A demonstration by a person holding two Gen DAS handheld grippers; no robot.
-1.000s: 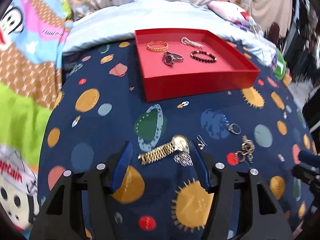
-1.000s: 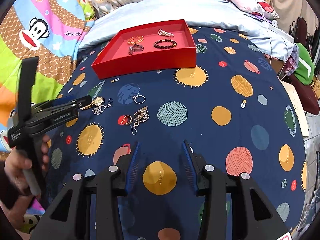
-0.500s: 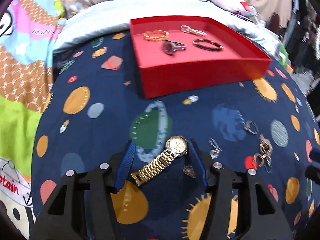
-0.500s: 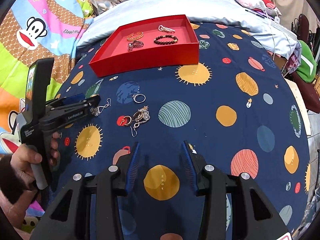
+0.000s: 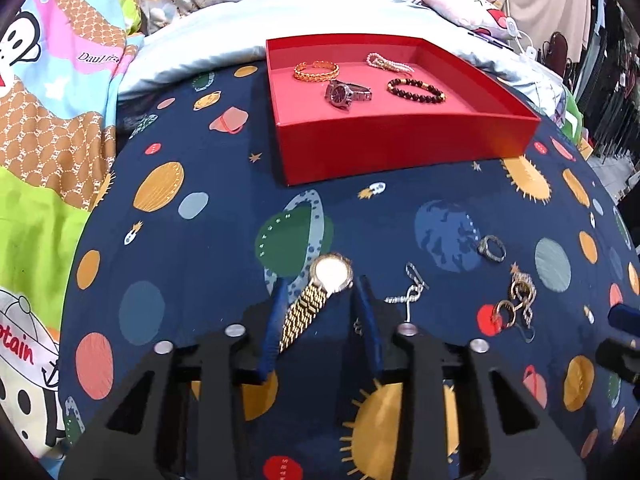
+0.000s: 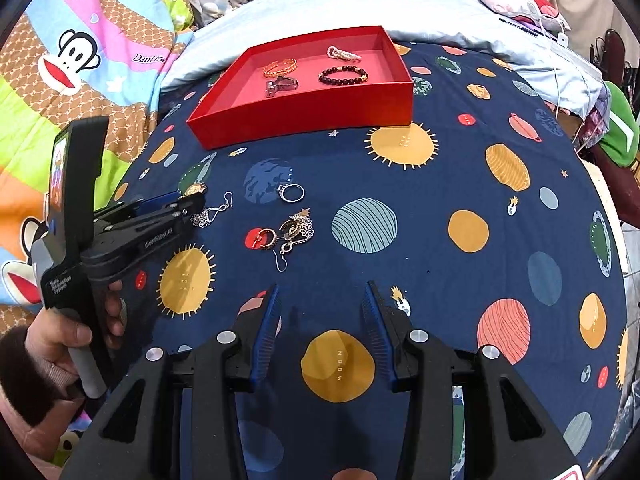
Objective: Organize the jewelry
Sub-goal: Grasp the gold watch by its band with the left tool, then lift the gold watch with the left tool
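Observation:
A gold watch (image 5: 331, 274) lies on the navy planet-print cloth (image 5: 200, 272), its face between the tips of my left gripper (image 5: 321, 282) and its band running back along the left pad. The jaws are closing around it, with a small gap still showing on each side. In the right wrist view the left gripper (image 6: 192, 196) sits low over the gold watch (image 6: 196, 189). My right gripper (image 6: 322, 286) hovers open over bare cloth, nothing between its fingers. The red tray (image 5: 400, 148) behind holds a gold bangle (image 5: 316, 71), a pearl bracelet (image 5: 388, 62), a dark watch (image 5: 346, 92) and a bead bracelet (image 5: 416, 91).
Loose on the cloth are a ring (image 6: 291, 193), a silver earring (image 6: 212, 212) and a small heap of earrings (image 6: 288, 232). A hand (image 6: 60, 340) holds the left gripper's handle. Colourful bedding (image 6: 80, 60) and a pale pillow (image 6: 320, 4) lie around the cloth's left and far edges.
The left gripper's jaws have narrowed around the gold watch, which has turned from crosswise to lengthwise between them. The right gripper has not moved.

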